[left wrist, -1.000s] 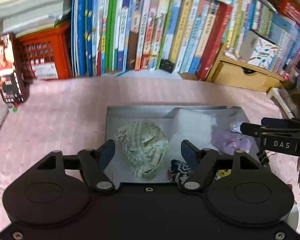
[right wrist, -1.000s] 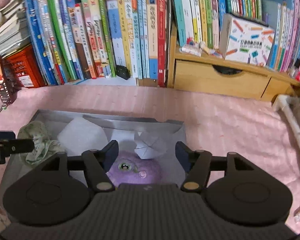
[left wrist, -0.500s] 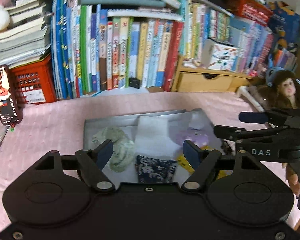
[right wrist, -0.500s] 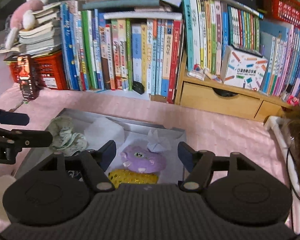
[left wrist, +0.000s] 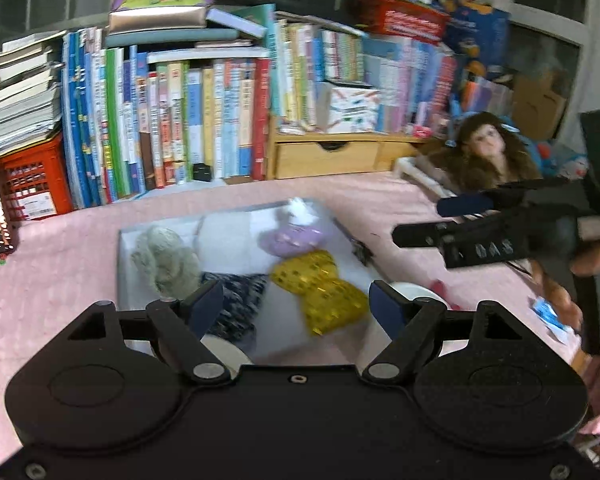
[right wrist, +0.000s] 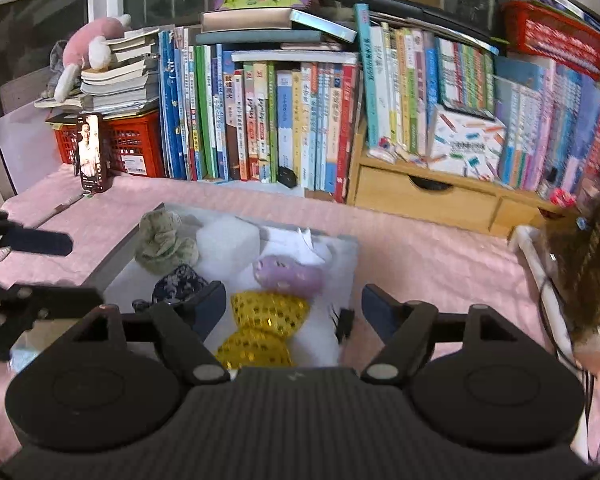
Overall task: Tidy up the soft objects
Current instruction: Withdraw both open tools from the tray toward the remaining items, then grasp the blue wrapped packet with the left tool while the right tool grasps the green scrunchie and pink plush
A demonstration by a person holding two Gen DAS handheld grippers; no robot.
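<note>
A grey tray (left wrist: 121, 264) (right wrist: 112, 266) lies on the pink cloth. In it are a green-white cloth bundle (left wrist: 166, 260) (right wrist: 162, 242), a white foam block (left wrist: 226, 242) (right wrist: 226, 236), a purple plush (left wrist: 290, 240) (right wrist: 286, 274), a yellow sequin bow (left wrist: 320, 292) (right wrist: 264, 330), a dark blue patterned pouch (left wrist: 236, 306) (right wrist: 178, 284) and a white paper scrap (right wrist: 310, 250). My left gripper (left wrist: 298, 308) is open and empty, above the tray's near edge. My right gripper (right wrist: 294, 306) is open and empty, above the tray; it also shows from the side in the left wrist view (left wrist: 440, 220).
A wall of books (right wrist: 280, 120) and a wooden drawer unit (right wrist: 428, 200) stand behind. A red crate (right wrist: 132, 148) and a phone (right wrist: 91, 158) stand at back left. A doll (left wrist: 490, 152) (right wrist: 588, 264) lies at the right. A white tape roll (left wrist: 414, 292) sits right of the tray.
Both grippers have pulled back and up from the tray, open all along. The yellow bow and dark pouch at the tray's near side have come into view.
</note>
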